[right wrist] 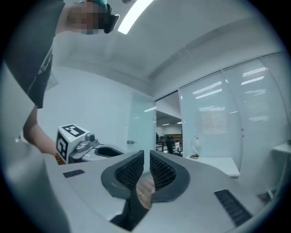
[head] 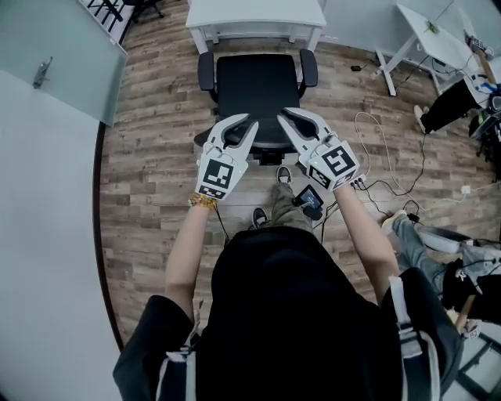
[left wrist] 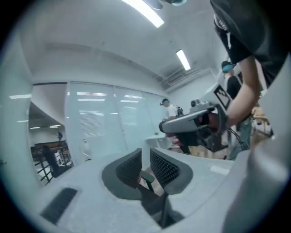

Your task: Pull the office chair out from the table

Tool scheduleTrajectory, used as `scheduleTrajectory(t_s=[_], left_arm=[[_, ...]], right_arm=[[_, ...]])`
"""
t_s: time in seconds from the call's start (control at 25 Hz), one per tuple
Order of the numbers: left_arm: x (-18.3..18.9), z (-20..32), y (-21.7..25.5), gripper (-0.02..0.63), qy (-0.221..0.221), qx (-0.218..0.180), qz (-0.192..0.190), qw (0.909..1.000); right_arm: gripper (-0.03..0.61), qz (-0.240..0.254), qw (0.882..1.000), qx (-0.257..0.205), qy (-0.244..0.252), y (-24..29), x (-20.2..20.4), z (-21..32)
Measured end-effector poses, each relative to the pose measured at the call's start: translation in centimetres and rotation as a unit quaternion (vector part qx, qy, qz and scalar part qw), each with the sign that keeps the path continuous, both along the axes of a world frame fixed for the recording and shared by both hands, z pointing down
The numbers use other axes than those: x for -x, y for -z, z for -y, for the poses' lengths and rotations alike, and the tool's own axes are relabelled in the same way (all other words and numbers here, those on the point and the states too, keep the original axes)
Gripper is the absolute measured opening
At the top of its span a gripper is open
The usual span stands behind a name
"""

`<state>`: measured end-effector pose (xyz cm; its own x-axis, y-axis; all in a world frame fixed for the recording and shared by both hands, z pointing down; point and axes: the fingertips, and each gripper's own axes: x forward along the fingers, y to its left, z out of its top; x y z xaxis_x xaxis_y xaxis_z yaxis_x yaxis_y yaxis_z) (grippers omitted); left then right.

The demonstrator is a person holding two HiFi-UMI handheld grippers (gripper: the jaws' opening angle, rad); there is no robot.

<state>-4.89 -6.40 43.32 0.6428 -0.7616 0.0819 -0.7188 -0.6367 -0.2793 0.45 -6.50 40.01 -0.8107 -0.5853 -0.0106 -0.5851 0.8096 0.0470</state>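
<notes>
Above the office chair (head: 258, 86), left gripper (head: 239, 125) and right gripper (head: 291, 117) hover side by side, jaws narrowly apart, gripping nothing; white desk (head: 254, 16) stands just beyond.

Grey-brown wood planks cover the floor (head: 149, 164). A frosted glass door (head: 55, 47) with a metal handle stands at the upper left (a plain white wall (head: 39, 298) runs on below it). A white desk (head: 430, 35) sits at the upper right. Strip lights (left wrist: 183, 59) cross the ceiling, and glass partitions (left wrist: 104, 123) with blinds line the room.
</notes>
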Motion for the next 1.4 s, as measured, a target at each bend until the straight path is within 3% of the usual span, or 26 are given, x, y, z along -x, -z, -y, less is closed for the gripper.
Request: scheduleTrajectory(t_s=[0.2, 0.4, 0.88, 1.4], left_arm=[[1.2, 2.3, 2.3, 0.061, 0.112, -0.026, -0.089, 0.9894], [1.6, 3.5, 3.2, 0.04, 0.177, -0.03, -0.143, 0.9733], [1.9, 4.6, 2.3, 0.025, 0.192, -0.011, -0.124, 0.9735], [1.3, 4.4, 1.2, 0.025, 0.191, -0.003, -0.105, 0.9759]], right_arm=[[0.035, 0.024, 0.995, -0.022, -0.093, 0.7, 0.0, 2.0], [0.023, 0.033, 0.988, -0.018, -0.151, 0.1, -0.6, 2.8], [0.006, -0.035, 0.982, -0.033, -0.18, -0.9, -2.4, 4.0], [0.006, -0.038, 0.981, -0.018, -0.19, -1.9, -4.3, 4.1]])
